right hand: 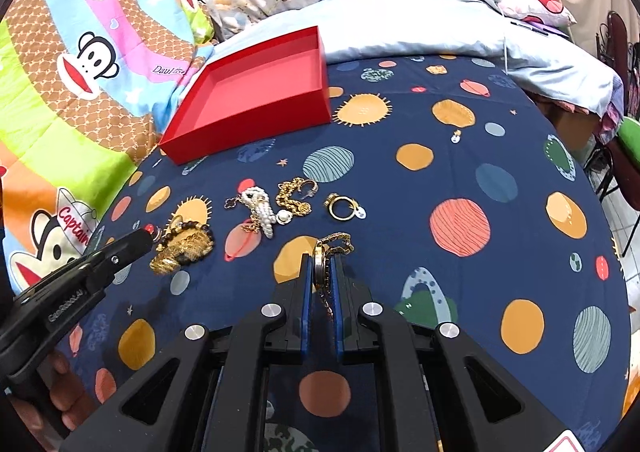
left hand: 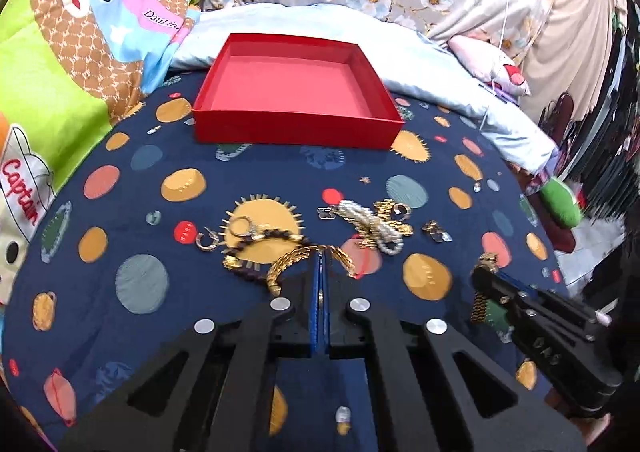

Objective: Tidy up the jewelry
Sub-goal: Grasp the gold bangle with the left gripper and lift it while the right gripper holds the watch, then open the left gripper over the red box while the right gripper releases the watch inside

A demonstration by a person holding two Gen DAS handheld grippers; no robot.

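Note:
An open red box (left hand: 294,91) (right hand: 256,91) lies at the back of a navy planet-print sheet, with nothing in it. My left gripper (left hand: 321,264) is shut on a gold chain bracelet (left hand: 308,258) lying among a dark bead bracelet (left hand: 276,238) and a ring (left hand: 208,240). My right gripper (right hand: 321,264) is shut on a gold watch (right hand: 326,252) and holds it just above the sheet; it also shows in the left wrist view (left hand: 486,266). A pearl bracelet (left hand: 372,226) (right hand: 260,211), a gold chain (right hand: 294,195) and a gold ring (right hand: 342,207) lie loose.
Colourful monkey-print quilt (left hand: 60,51) bunches at the left. A pale blue duvet (left hand: 420,63) and floral fabric lie behind the box. The bed edge drops off at the right beside a green chair (right hand: 630,143).

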